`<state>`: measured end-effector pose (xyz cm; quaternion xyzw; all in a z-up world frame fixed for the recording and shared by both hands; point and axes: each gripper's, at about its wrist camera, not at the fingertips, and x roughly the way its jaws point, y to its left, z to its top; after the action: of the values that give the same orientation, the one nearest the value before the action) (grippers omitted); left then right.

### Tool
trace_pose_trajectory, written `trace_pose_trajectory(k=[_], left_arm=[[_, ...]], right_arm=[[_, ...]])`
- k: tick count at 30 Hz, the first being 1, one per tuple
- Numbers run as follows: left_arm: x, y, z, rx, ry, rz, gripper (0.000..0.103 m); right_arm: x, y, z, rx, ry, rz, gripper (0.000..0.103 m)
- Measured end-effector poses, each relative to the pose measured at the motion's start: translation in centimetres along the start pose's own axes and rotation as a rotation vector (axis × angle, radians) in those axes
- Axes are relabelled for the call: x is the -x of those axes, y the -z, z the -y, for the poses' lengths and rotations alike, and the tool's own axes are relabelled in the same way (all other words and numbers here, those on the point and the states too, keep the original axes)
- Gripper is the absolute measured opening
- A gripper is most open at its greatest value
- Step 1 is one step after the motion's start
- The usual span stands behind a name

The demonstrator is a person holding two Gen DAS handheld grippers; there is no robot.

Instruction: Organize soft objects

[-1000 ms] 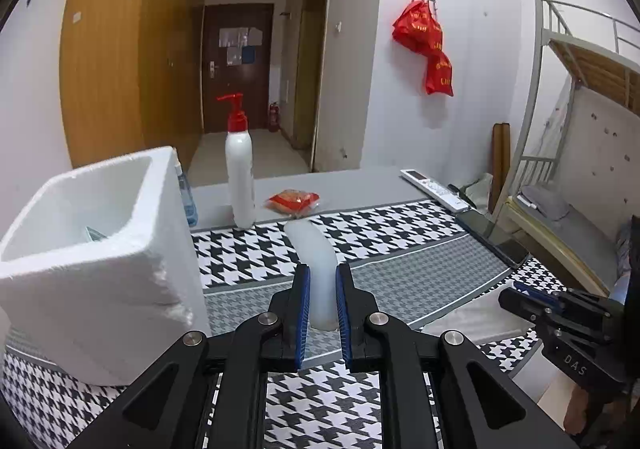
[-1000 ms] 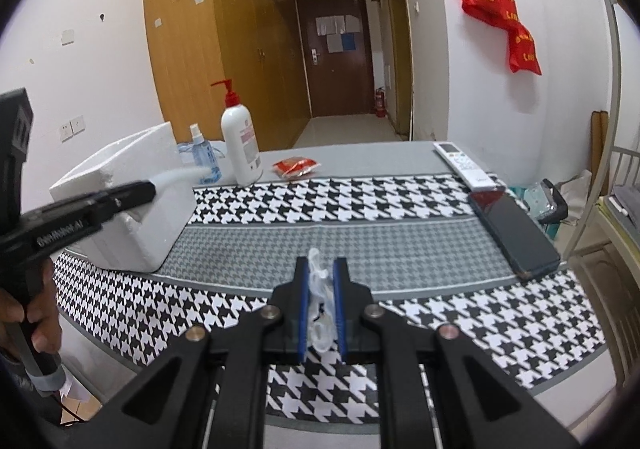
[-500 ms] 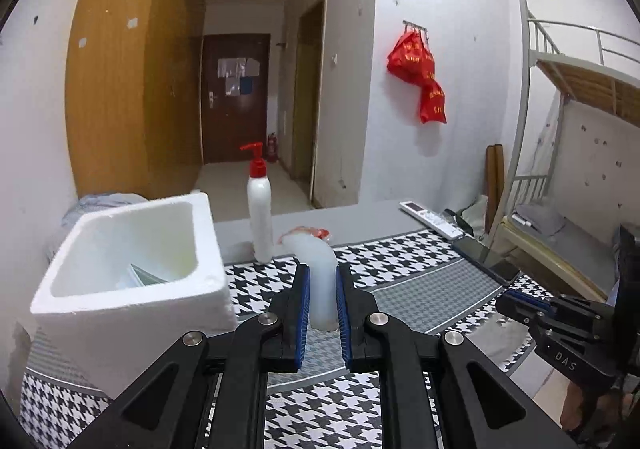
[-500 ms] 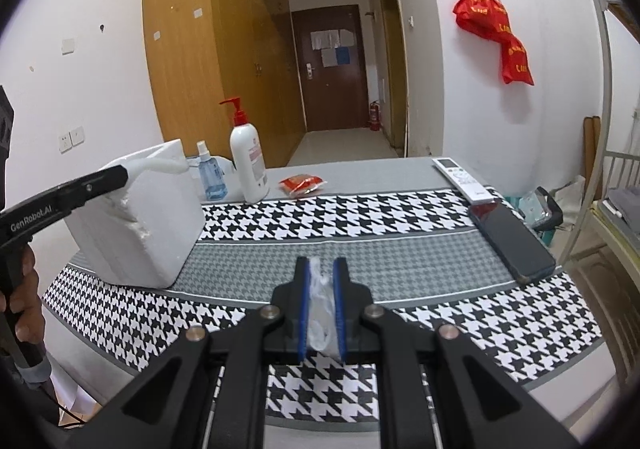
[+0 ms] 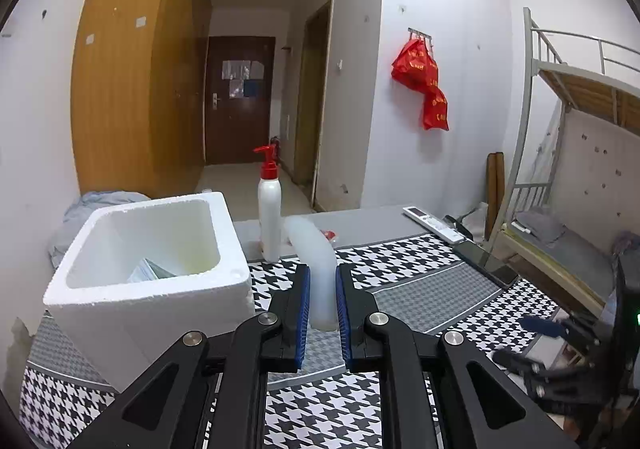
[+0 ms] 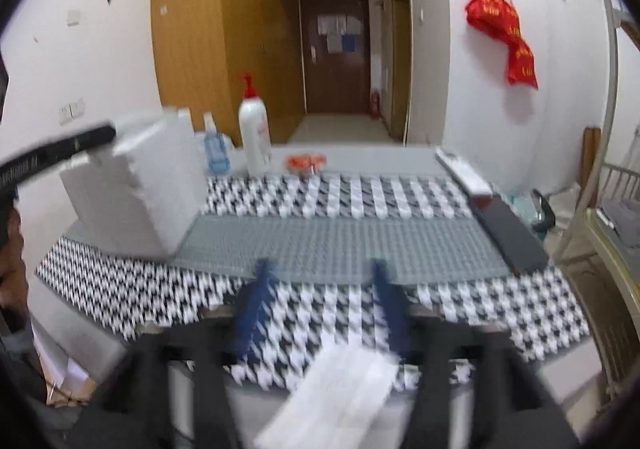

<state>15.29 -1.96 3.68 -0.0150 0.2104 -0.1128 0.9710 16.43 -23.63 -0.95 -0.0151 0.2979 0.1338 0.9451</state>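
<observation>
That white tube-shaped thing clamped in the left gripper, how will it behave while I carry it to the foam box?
The white tube arcs sideways beyond the left gripper, so it is probably soft and may sway. It looks translucent and hollow, likely light. The foam box looks light too and could shift if bumped.

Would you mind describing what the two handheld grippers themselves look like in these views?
The left gripper is matte black, with angular linkage arms joined by round silver pivot bolts, and ridged blue pads lining the inner faces of its fingers. The right gripper is motion-blurred but shows the same black body and blue pads. From the right wrist view, white lettering runs along the left gripper's black side, too blurred to read. No cables show.
</observation>
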Motion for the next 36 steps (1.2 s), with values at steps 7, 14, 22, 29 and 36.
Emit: trace_pose_trajectory(k=[7,14,22,29,36], left_arm=[[0.4,0.0,-0.2,-0.002,0.011,0.010,0.014],[2.2,0.0,-0.7,-0.006,0.001,0.043,0.014],[4.0,-0.2,-1.3,-0.014,-0.017,0.068,0.014],[4.9,-0.4,-1.4,-0.016,-0.043,0.083,0.014],[5.0,-0.3,-1.9,-0.005,-0.064,0.090,0.014]], right_arm=[[-0.5,3.7,0.2,-0.038,0.024,-0.096,0.073],[-1.0,5.3,0.3,-0.065,0.028,-0.122,0.073],[-2.0,6.6,0.0,-0.069,0.048,-0.144,0.073],[-2.8,7.4,-0.3,-0.062,0.055,-0.166,0.067],[-3.2,7.4,-0.6,-0.044,0.087,-0.171,0.042]])
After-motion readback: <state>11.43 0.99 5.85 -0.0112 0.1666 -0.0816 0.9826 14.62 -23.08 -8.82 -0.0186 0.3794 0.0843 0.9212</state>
